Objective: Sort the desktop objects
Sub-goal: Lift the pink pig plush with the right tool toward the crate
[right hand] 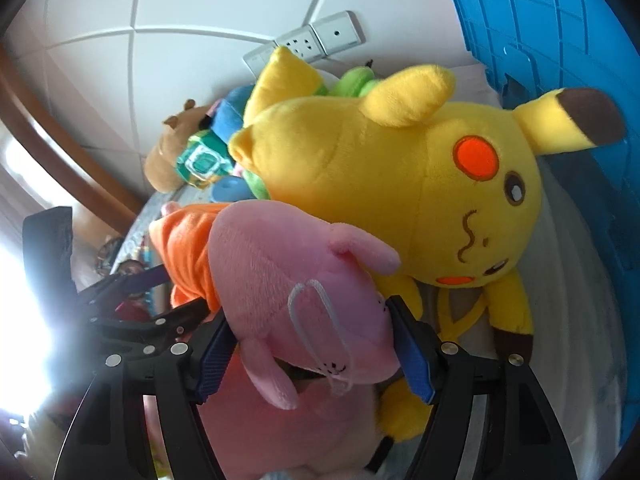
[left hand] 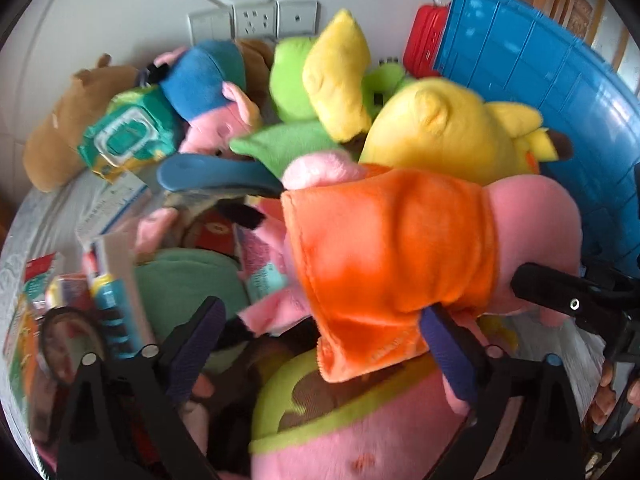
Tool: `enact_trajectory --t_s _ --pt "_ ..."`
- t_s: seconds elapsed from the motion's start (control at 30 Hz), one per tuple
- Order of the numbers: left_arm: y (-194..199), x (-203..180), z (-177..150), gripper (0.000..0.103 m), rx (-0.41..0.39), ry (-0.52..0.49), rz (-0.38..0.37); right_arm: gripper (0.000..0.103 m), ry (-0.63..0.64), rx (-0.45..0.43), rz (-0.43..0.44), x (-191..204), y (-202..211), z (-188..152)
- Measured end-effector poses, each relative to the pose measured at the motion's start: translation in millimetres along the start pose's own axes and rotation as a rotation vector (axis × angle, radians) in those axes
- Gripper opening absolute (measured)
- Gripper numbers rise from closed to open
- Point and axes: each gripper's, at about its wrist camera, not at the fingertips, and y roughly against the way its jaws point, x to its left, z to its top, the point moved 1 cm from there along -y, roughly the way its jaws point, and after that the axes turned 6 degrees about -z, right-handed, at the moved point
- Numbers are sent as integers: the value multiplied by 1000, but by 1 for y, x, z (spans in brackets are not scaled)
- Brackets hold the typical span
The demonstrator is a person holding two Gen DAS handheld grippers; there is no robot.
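Here, the left gripper (left hand: 320,344) is gaping wide, the pink pig plush (left hand: 384,248) just ahead, unpinched. Meanwhile, the right gripper (right hand: 308,344) is clamping its head (right hand: 296,292); dangling weight is threatening a slip into the yellow plush (right hand: 400,184) beyond.

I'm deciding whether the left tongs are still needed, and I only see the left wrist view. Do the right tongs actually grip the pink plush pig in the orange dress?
Observer: Yes. In the right wrist view the right tongs press a blue pad on each side of the head of the pink plush pig in the orange dress.
Operator: Anything loose there?
Observer: A white string loop lies over the head, between the pads.
Operator: And the yellow plush toy behind?
Observer: The yellow plush mouse with red cheeks shows its face here, lying against the pig, its brown-tipped ear pointing toward the blue plastic crate.
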Motion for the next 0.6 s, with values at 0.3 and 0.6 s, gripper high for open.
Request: enact_trajectory --t_s 0.3,0.6 --pt "18 -16 1 46 -37 -48 -25 70 35 -37 0 6 17 -1" --pt "100 -27 -13 46 -139 -45 13 66 109 -134 18 54 90 -3"
